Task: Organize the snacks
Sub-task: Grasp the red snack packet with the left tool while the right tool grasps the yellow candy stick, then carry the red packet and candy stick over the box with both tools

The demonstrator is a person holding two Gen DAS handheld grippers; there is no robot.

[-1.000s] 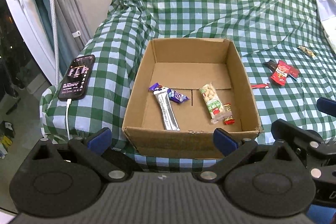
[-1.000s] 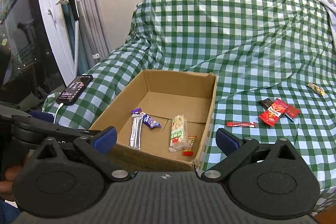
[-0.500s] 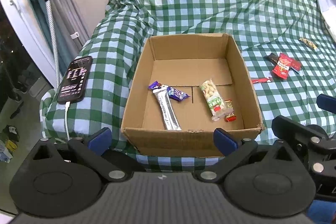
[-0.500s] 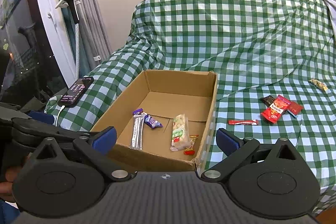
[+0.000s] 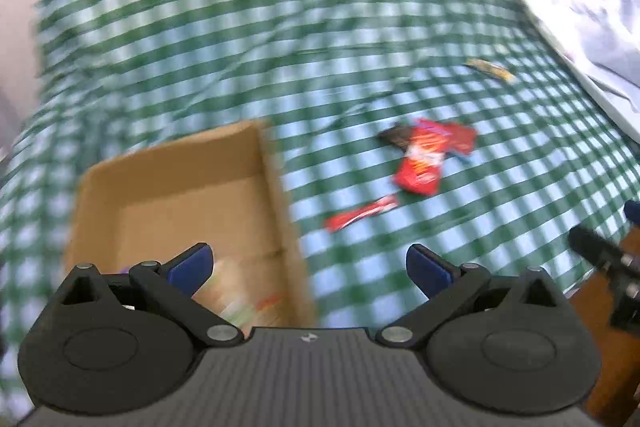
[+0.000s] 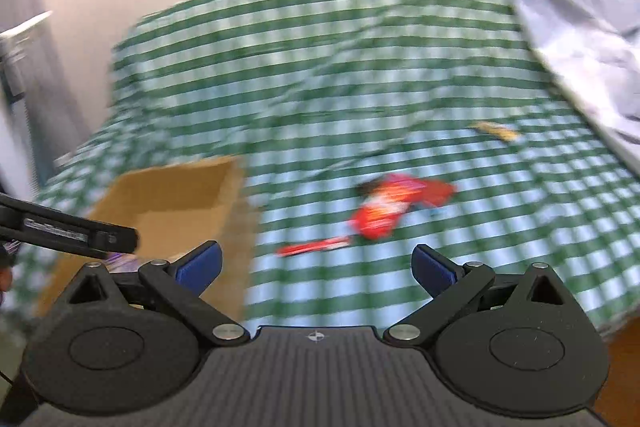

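Holding both tools spread wide with nothing between the blue pads: left tool (image 5: 308, 267) hanging over the near right corner of the brown open cardboard box (image 5: 180, 187), right tool (image 6: 316, 267) hanging over green-and-white checked cloth (image 6: 360, 67) just right of that box (image 6: 172, 195). Showing blurred in both views. Lying inside the box at its near end, partly hidden behind the left tool: a pale green-and-white snack packet (image 5: 236, 291) and a small red wrapper (image 5: 268, 301), details too smeared to read. Lying on the cloth right of the box: a thin red stick-shaped packet (image 5: 360, 215) (image 6: 316, 247), and just beyond it a larger red snack pouch (image 5: 424, 163) (image 6: 380, 215) overlapping a dark wrapper (image 5: 394, 137) and another red packet (image 5: 460, 139). Resting farther right, well apart from these: a small yellow-brown wrapped bar (image 5: 490, 69) (image 6: 496, 131). Lying along the far right edge: crumpled pale grey fabric (image 5: 580, 7) (image 6: 580, 27).
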